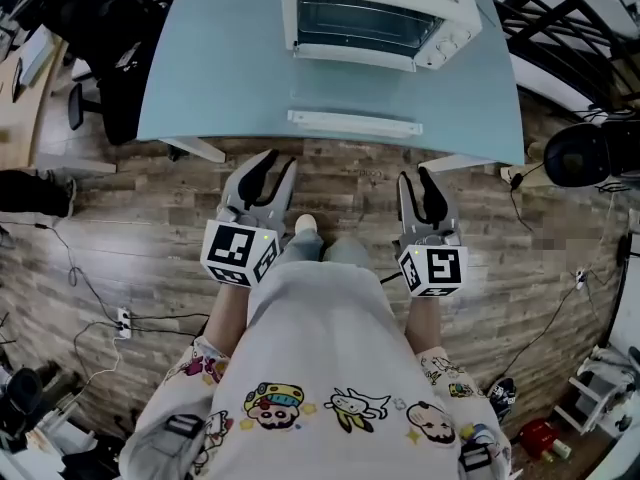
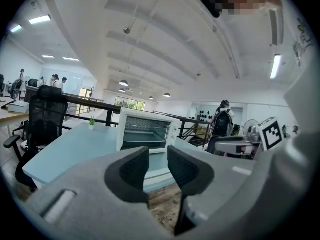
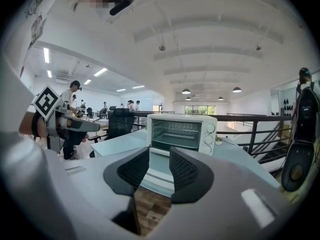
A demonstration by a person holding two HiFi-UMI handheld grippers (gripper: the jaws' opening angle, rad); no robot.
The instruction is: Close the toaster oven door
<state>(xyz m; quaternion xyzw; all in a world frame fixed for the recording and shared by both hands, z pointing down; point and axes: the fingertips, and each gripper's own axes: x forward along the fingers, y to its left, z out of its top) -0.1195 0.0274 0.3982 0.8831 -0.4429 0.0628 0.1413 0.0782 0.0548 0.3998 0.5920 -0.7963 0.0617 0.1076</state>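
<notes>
White toaster oven [image 1: 375, 13] at top centre of head view, sitting on the far part of the table, front facing the person. Door [image 1: 350, 93] is open, dropped down flat toward the person; the glass pane shows the blue tabletop through it. White bar handle [image 1: 355, 123] runs along the door's front edge, near the table's near edge. Wire rack visible inside the cavity. Knobs [image 1: 455, 43] stacked on the oven's right side of the front.

Table [image 1: 220, 68] has a pale blue top on white legs, filling the upper middle of the frame. Small potted plant [image 2: 92, 122] stands on it, left of the oven in left gripper view. Wood-plank floor [image 1: 130, 228] below, with cables and a power strip [image 1: 124, 320] at lower left. Black office chair [image 1: 110, 78] at upper left beside the table. Open office: white ceiling with strip and round lights, black railing [image 3: 250, 121] behind the table, people standing in the background.

Left gripper [image 1: 275, 165] at centre left, right gripper [image 1: 415, 180] at centre right, both below the table's near edge, over the floor, well apart from the oven. Both point at the oven. Left jaws spread, nothing between them. Right jaws spread too, nothing between them. Person's white cartoon-print shirt [image 1: 330, 368] fills the bottom centre.
</notes>
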